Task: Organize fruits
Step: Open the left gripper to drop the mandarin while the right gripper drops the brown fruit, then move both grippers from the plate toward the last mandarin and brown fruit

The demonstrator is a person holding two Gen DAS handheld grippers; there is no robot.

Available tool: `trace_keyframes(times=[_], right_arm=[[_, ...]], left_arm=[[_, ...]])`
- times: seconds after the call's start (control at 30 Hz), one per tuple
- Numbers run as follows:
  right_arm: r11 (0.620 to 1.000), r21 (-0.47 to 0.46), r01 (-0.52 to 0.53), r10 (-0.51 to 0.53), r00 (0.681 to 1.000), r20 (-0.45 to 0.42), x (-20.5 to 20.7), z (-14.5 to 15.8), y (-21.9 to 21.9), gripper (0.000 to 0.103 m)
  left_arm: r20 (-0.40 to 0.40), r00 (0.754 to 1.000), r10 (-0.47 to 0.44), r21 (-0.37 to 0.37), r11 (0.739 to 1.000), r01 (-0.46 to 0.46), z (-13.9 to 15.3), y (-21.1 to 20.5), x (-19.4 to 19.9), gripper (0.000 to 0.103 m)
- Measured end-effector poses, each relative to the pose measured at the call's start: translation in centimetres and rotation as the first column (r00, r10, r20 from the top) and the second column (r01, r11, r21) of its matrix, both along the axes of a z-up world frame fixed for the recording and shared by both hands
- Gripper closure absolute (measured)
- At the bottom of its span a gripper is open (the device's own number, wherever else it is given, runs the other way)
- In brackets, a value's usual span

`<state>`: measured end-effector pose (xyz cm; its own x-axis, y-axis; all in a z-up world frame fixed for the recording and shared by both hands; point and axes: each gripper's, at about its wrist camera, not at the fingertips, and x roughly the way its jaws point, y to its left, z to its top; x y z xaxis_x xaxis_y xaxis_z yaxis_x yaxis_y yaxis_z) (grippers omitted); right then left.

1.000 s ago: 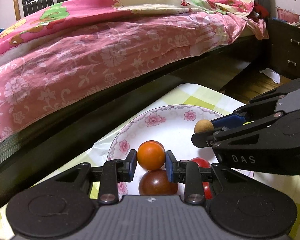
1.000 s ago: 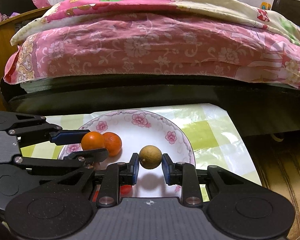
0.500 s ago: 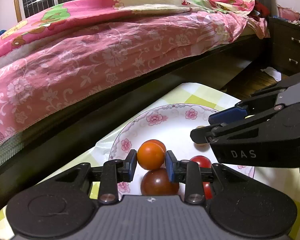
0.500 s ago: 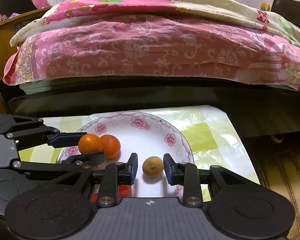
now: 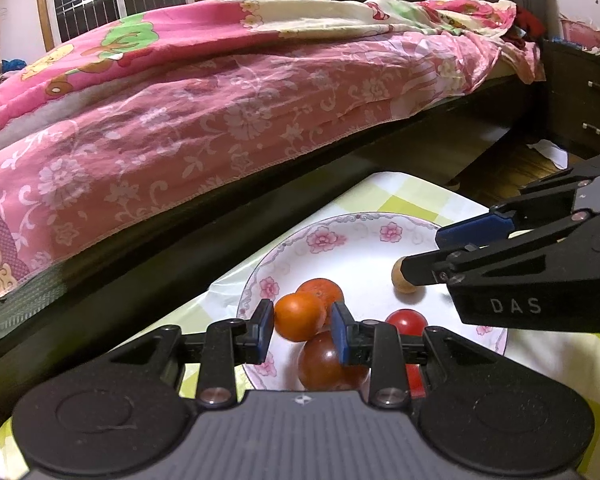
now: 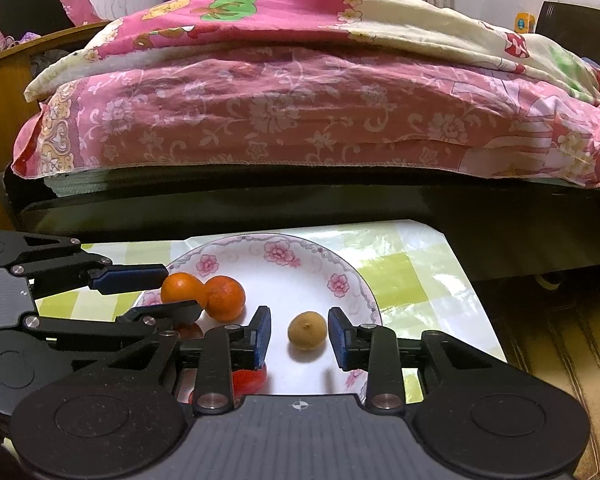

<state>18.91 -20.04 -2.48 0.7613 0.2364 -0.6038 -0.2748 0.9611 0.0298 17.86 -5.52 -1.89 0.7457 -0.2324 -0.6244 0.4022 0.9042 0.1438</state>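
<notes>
A white floral plate [image 5: 340,236] [image 6: 292,276] sits on a green-checked tablecloth. My left gripper [image 5: 302,330] is open, its blue pads either side of an orange [image 5: 299,317] that rests on the plate against a second orange [image 5: 322,289]. A dark red tomato [image 5: 324,364] and a bright red tomato [image 5: 406,321] lie in front. My right gripper [image 6: 299,336] is open around a small tan fruit [image 6: 307,330] lying on the plate; that fruit also shows in the left wrist view [image 5: 402,282]. The two oranges [image 6: 204,294] sit left of it.
A bed with a pink floral quilt [image 6: 300,112] and dark frame [image 6: 300,204] runs close behind the table. A dark dresser [image 5: 580,96] stands at right. The table edge [image 6: 476,292] drops to a wood floor on the right.
Both grippers have opened. The right one let the tan fruit down onto the plate. The left one released the orange beside the other orange.
</notes>
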Motion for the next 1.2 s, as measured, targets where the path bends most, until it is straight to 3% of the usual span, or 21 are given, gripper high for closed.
trace_keyframes(times=[0.4,0.83,1.0,1.2], right_arm=[[1.0,0.018,-0.008,0.008,1.0,0.018,-2.2,1.1,0.6,0.075],[0.996,0.042,-0.078,0.078,0.997,0.0,-7.1,2.1,3.0,0.075],[0.992,0.039,-0.124,0.125,0.992,-0.025,-10.2,1.7,4.1,0.075],[0.982,0.033,-0.184,0.186,0.982,-0.046,-12.1,0.5,5.7,0.075]], left_arm=[[0.002,1.0,0.028,-0.019,0.999,-0.028,1.2,2.0,-2.1,0.065],[-0.001,0.998,0.064,-0.027,0.998,-0.064,2.9,5.3,-7.3,0.065],[-0.011,0.995,0.096,0.0,0.995,-0.096,3.5,6.6,-10.3,0.065],[-0.032,0.993,0.111,-0.022,0.993,-0.112,3.6,7.6,-11.8,0.065]])
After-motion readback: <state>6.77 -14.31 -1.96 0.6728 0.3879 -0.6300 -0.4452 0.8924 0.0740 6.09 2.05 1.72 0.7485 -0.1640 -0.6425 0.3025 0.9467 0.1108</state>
